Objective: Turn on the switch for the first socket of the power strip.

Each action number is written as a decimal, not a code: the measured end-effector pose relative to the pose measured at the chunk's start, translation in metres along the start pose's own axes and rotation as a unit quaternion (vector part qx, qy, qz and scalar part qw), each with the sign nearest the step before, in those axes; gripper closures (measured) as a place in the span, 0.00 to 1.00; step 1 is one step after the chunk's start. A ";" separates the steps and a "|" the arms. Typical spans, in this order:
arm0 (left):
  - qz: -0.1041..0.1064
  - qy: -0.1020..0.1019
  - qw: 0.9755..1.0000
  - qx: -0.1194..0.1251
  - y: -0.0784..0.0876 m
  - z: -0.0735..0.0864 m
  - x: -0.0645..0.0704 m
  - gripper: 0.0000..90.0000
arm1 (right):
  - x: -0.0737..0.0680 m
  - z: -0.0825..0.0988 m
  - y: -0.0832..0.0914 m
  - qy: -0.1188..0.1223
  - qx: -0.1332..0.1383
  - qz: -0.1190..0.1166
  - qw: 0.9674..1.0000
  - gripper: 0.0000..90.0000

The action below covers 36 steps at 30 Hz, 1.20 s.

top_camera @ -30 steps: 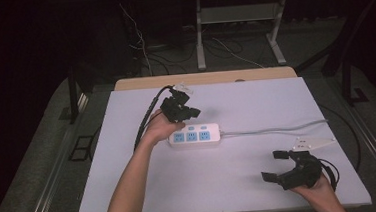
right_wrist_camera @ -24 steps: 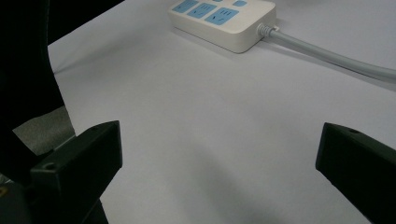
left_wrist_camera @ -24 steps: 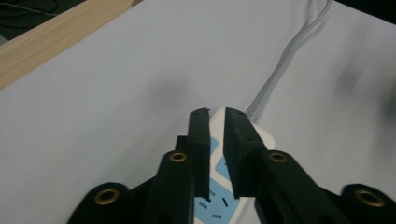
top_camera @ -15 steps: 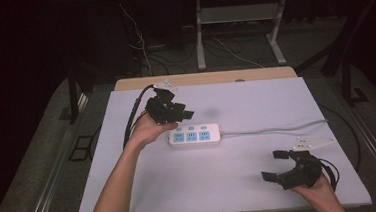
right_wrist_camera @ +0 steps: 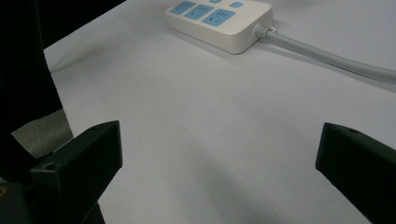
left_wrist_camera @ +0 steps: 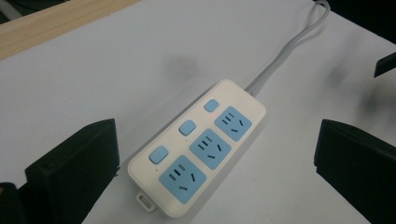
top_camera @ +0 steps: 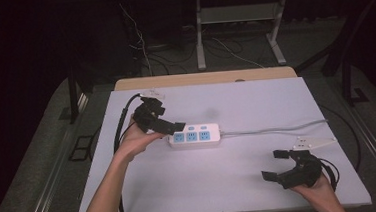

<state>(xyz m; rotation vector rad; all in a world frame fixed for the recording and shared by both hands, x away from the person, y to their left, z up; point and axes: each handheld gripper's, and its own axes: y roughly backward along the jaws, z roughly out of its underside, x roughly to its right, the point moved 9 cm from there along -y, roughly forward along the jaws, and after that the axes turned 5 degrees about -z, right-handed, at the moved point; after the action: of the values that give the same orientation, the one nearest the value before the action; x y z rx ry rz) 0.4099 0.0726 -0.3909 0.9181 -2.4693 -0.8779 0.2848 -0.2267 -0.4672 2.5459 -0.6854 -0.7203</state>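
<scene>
Grippers apart at the power strip

High view: your left hand-held gripper (top_camera: pixel 170 130) sits at the power strip's (top_camera: pixel 194 135) left end on the table (top_camera: pixel 256 106), its jaws just having opened; your right hand-held gripper (top_camera: pixel 275 165) hovers near the front right corner, jaws spread.

Left gripper view: the strip lies between the wide jaws, untouched.

Right gripper view: jaws apart, strip well ahead.

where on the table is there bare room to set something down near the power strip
The table is bare behind the power strip, up to the wooden back edge. It is also bare in front, between the strip and the right gripper. It is crowded at the strip's left end, by the open left gripper, and along its cord.
</scene>
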 end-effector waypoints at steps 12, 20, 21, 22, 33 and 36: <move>0.005 0.009 0.999 0.034 0.022 0.024 0.003 0.00 | -0.001 0.000 -0.001 0.001 -0.003 0.001 1.000 0.00; 0.008 0.006 0.999 0.043 0.027 0.044 0.014 0.00 | -0.001 0.000 -0.001 0.001 -0.003 0.001 1.000 0.00; 0.007 0.004 0.999 0.043 0.027 0.047 0.016 0.00 | -0.001 0.000 -0.001 0.000 -0.002 0.001 1.000 0.00; 0.006 0.004 0.999 0.046 0.028 0.051 0.017 0.00 | -0.001 0.000 -0.001 -0.001 -0.002 0.001 1.000 0.00; 0.013 0.021 0.998 0.061 0.024 0.089 0.031 0.00 | -0.002 0.001 -0.002 0.003 -0.005 0.000 1.000 0.00; 0.013 0.026 0.998 0.062 0.022 0.100 0.033 0.00 | -0.002 0.001 -0.002 0.003 -0.005 0.000 1.000 0.00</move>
<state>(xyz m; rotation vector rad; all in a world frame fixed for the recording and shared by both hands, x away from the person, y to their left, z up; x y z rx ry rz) 0.3242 0.1056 -0.4464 0.9366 -2.5086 -0.6897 0.2835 -0.2238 -0.4679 2.5389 -0.6788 -0.7126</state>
